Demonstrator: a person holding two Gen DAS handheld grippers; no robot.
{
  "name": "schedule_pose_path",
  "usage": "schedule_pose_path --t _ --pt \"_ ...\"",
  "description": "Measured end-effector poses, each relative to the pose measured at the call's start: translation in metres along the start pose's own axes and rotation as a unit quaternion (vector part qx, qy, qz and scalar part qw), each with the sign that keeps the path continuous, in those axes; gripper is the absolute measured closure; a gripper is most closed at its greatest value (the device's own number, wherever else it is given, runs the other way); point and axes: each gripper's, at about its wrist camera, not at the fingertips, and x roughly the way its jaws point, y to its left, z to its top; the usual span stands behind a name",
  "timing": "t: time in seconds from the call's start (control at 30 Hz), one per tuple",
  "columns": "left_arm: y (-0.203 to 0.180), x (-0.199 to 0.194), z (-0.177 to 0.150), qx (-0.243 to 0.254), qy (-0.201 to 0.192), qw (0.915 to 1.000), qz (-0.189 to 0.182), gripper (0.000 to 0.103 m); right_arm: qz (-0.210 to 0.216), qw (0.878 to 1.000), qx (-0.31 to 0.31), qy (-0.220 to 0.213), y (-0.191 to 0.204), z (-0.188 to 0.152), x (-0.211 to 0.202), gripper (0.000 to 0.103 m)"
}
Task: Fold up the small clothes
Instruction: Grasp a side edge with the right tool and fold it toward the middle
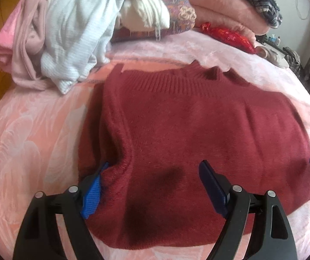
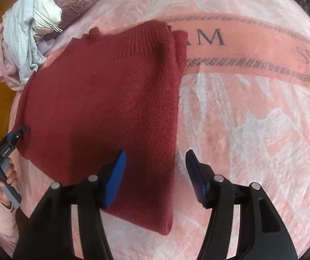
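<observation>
Blue-padded jaws of the left gripper [image 1: 152,186] stand spread wide, grasping nothing. One pad is tucked against the sweater's left edge at about 8 o'clock in the left wrist view; the other hovers over the knit near its lower hem. That straddle suggests the person is lining up to pinch the near left corner for the next fold.

The right gripper [image 2: 155,177] is likewise released, jaws apart. Its left pad sits over the cloth and its right pad over bare blanket, bracketing the sweater's folded right edge at roughly 6 o'clock in the right wrist view. Both tools seem set at matching near corners, probably so the hem can be lifted evenly toward the collar.

The dark red sweater [image 1: 198,130] lies flat on the bed, ribbed collar at 12 o'clock, far from the jaws. Its sides look already turned in: the right edge shows stacked layers, so I judge the sleeves are folded and the lengthwise fold remains.

Beneath it spreads a pink patterned blanket [image 2: 252,140], soft enough that a pad may catch it along with the knit. At 10 o'clock a pile of other clothes [image 1: 68,32] lies apart from the sweater, leaving room for folding. A folded pink blanket [image 1: 224,6] rests at 1 o'clock.
</observation>
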Motion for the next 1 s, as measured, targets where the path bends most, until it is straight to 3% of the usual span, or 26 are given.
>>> schedule_pose_path --t 0.2,0.33,0.47,0.67,0.8,1.0 --pt "0.009 0.01 -0.003 0.0 0.009 0.9999 0.008 0.017 0.015 1.0 0.004 0.016 -0.005 -0.001 0.017 0.048" --pt "0.014 0.017 -0.005 -0.008 0.017 0.9998 0.004 0.014 0.037 0.999 -0.004 0.02 0.001 -0.002 0.019 0.072" --pt "0.014 0.017 -0.006 -0.005 0.017 0.9998 0.002 0.014 0.032 0.999 -0.017 0.012 0.009 -0.005 0.014 0.086" --pt "0.019 0.007 -0.003 -0.017 0.016 0.9995 -0.021 0.014 0.051 0.998 -0.033 -0.032 0.015 -0.011 -0.021 0.091" --pt "0.023 0.018 -0.004 -0.014 0.028 0.9994 -0.011 0.014 0.024 1.0 0.002 0.014 -0.003 -0.018 0.013 0.091" --pt "0.027 0.026 -0.01 -0.009 0.03 0.9993 -0.021 0.012 0.03 0.999 0.013 0.005 -0.004 -0.018 0.018 0.091"
